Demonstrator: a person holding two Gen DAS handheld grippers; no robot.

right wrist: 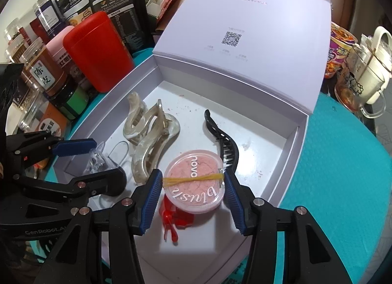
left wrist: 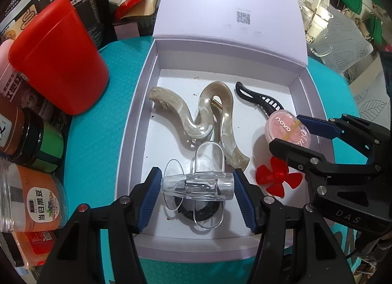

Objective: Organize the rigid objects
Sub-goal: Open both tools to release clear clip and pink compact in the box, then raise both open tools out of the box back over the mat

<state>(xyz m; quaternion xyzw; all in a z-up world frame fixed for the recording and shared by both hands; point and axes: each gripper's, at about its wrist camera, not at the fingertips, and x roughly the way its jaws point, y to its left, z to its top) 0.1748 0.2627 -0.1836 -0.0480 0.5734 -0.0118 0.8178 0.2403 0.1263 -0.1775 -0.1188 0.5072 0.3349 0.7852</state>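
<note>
An open white box (left wrist: 276, 61) (right wrist: 289, 142) sits on a teal mat. My left gripper (left wrist: 197, 184) is shut on a clear plastic clip (left wrist: 196, 183) and holds it over the box's near left part; the clip also shows in the right wrist view (right wrist: 98, 161). My right gripper (right wrist: 193, 183) is shut on a round pink blush compact (right wrist: 194, 181) (left wrist: 286, 128) bound with a yellow rubber band, above the box's near right part. In the box lie a cream hair claw (left wrist: 208, 115) (right wrist: 149, 134), a black hair clip (left wrist: 259, 100) (right wrist: 224, 139) and a red propeller (left wrist: 275, 176) (right wrist: 174, 222).
The box lid (left wrist: 227, 9) (right wrist: 245, 26) stands open at the back. A red canister (left wrist: 58, 56) (right wrist: 98, 51) and several jars (left wrist: 31, 200) (right wrist: 46, 70) crowd the left. Glass cups (right wrist: 362, 83) and a noodle cup (right wrist: 339, 51) stand at the right. A black ring (left wrist: 198, 210) lies under the clear clip.
</note>
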